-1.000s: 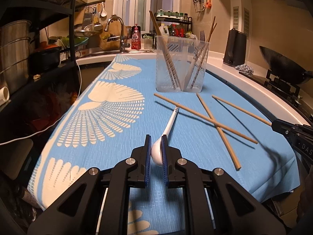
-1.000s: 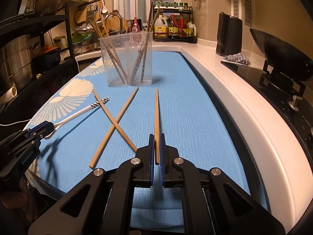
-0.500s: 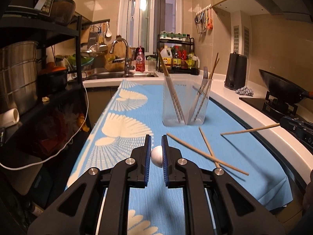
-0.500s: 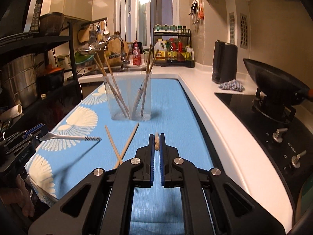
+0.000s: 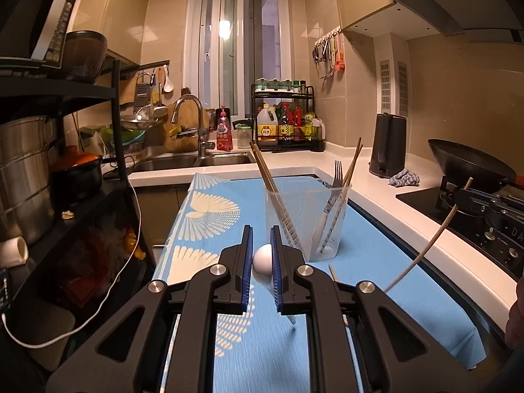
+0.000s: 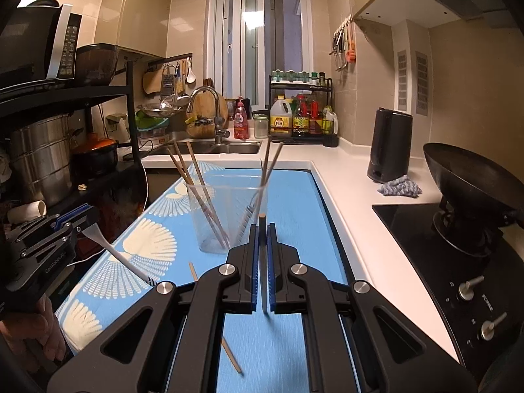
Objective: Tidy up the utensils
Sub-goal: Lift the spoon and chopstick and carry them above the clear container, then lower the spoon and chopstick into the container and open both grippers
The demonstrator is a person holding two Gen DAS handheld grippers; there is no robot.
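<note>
White and rounded, the spoon point(image 5: 263, 258) bowl sits pinched between the closed jaws of the left gripper point(image 5: 262, 263), raised above the blue cloth point(image 5: 376, 255) just short of the clear plastic cup point(image 5: 306, 222) of chopsticks and a fork. From the right wrist, the right gripper point(image 6: 261, 262) is clamped on a wooden chopstick point(image 6: 262, 262) standing nearly upright, near that cup point(image 6: 226, 216), with another chopstick point(image 6: 229, 353) lying on the cloth below.

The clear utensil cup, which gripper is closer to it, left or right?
Probably the right, though it's close. The right gripper sits just before the clear cup; the left gripper hangs before it, slightly left.
</note>
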